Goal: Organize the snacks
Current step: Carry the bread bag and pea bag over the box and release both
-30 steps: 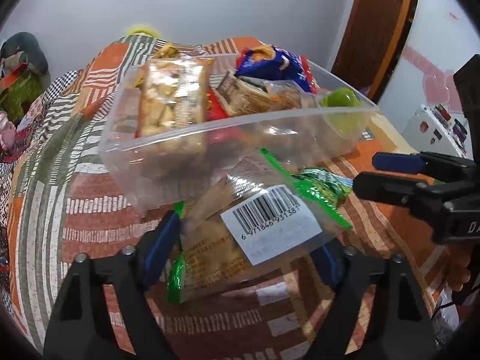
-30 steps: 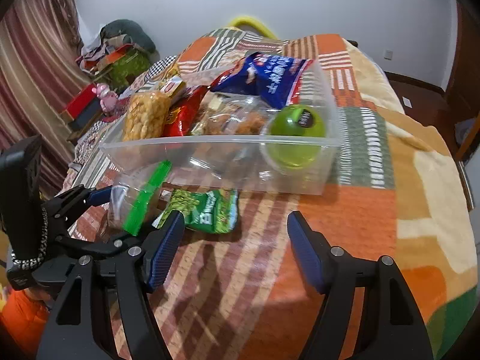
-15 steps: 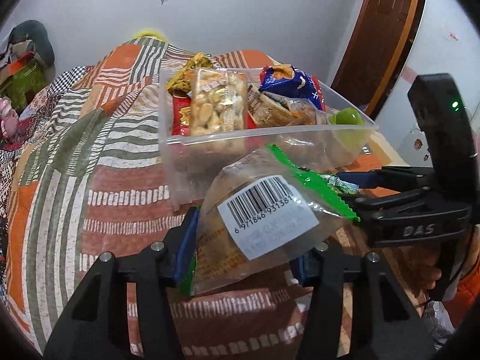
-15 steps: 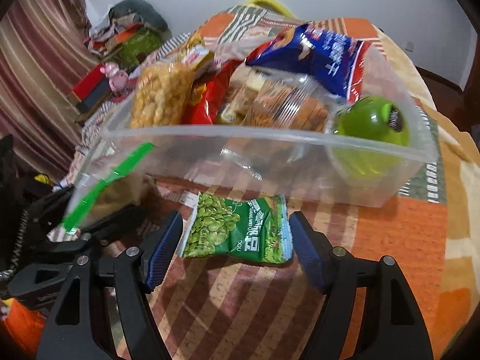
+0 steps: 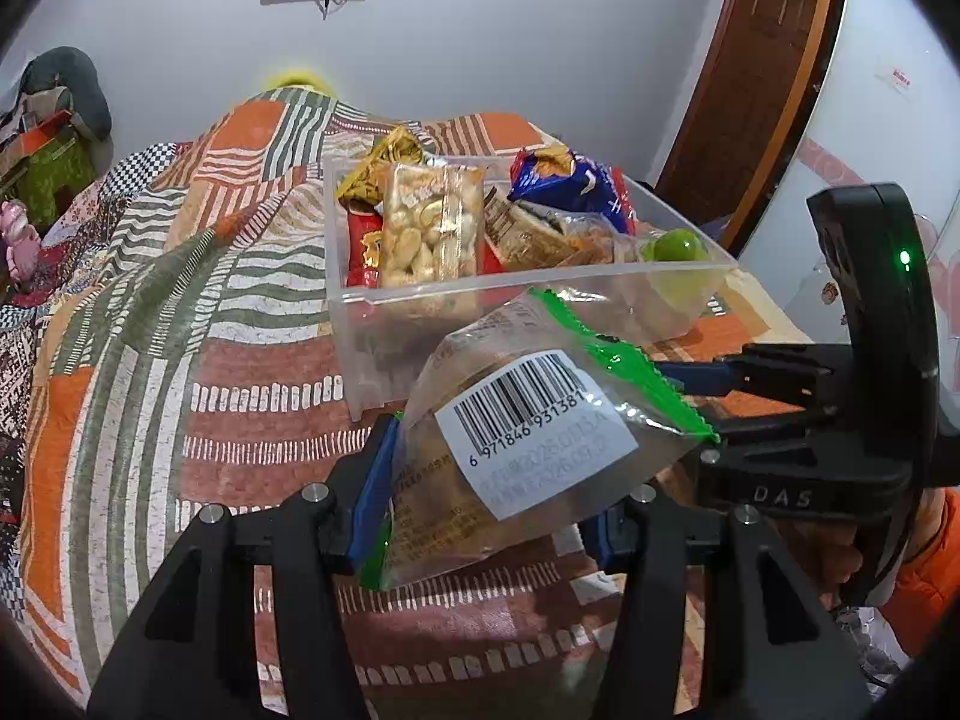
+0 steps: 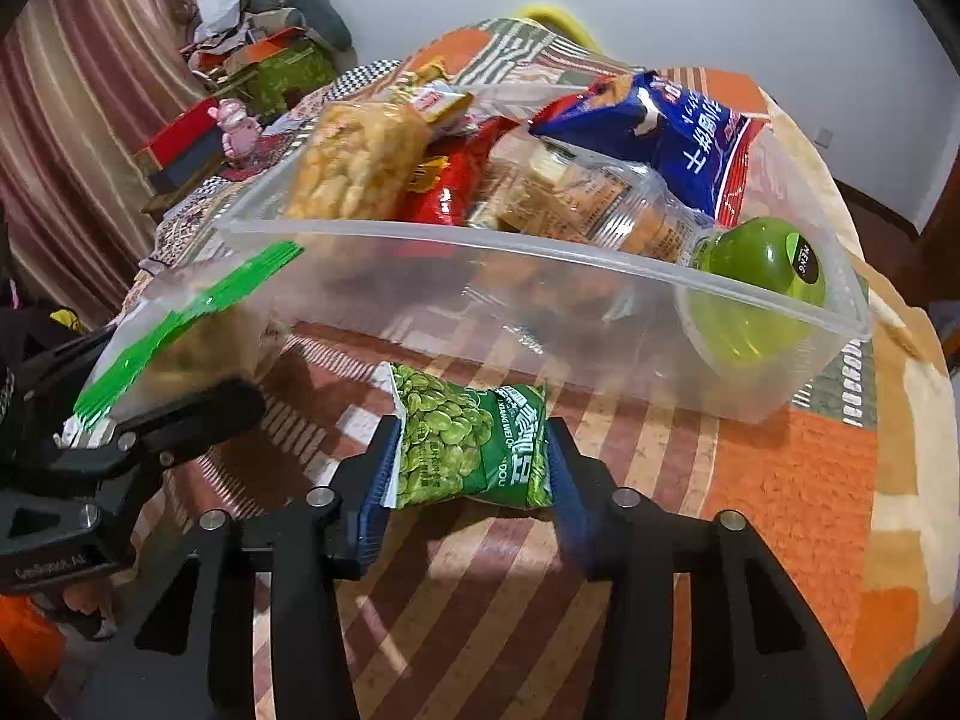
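Patchwork bedding in orange, green and white stripes is carrying everything, and on the left the left claw (image 5: 486,516) is clamping a clear green-edged biscuit bag (image 5: 510,456), holding it clear of the bed just in front of the clear plastic bin (image 6: 600,324). To the right, the right claw (image 6: 471,462) is closing on the green pea packet (image 6: 471,444) lying on the bed just before the bin's wall. Done well, each bag is lifting above the rim before dropping among the snacks.
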{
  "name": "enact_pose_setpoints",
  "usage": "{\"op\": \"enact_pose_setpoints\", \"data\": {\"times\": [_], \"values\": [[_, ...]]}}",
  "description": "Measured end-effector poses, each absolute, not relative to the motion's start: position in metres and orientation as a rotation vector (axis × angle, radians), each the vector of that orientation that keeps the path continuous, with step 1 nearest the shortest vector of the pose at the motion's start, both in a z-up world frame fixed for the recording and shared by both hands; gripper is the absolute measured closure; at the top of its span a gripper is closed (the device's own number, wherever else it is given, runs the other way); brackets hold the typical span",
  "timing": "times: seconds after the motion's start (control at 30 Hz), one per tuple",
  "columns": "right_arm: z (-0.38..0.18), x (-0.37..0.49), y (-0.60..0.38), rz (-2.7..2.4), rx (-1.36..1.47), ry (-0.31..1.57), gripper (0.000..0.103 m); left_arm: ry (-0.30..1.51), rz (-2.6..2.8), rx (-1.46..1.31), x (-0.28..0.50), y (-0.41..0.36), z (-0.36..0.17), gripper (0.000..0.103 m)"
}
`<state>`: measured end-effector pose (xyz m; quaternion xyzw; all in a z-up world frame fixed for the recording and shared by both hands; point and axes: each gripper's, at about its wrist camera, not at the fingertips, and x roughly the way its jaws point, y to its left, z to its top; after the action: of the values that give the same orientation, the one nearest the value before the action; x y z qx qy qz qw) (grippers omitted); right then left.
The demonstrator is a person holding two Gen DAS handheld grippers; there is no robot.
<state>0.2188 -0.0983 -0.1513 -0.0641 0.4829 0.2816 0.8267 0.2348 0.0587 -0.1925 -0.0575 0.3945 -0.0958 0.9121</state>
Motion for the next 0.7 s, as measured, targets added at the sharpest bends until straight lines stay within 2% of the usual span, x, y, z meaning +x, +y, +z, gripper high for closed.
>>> {"op": "enact_pose_setpoints", "data": {"times": [0.2, 0.4, 0.7], "values": [[-0.139, 0.216, -0.113, 0.587, -0.094, 0.998, 0.062, 0.783, -0.201, -0.108, 0.227, 0.054, -0.174, 0.05], [-0.106, 0.203, -0.131, 0.564, -0.067, 0.892, 0.062, 0.737, -0.204, -0.099, 0.226, 0.045, -0.152, 0.05], [-0.075, 0.219, -0.147, 0.499, -0.039, 0.785, 0.062, 0.682, -0.229, -0.088, 0.253, 0.027, -0.126, 0.05]]}}
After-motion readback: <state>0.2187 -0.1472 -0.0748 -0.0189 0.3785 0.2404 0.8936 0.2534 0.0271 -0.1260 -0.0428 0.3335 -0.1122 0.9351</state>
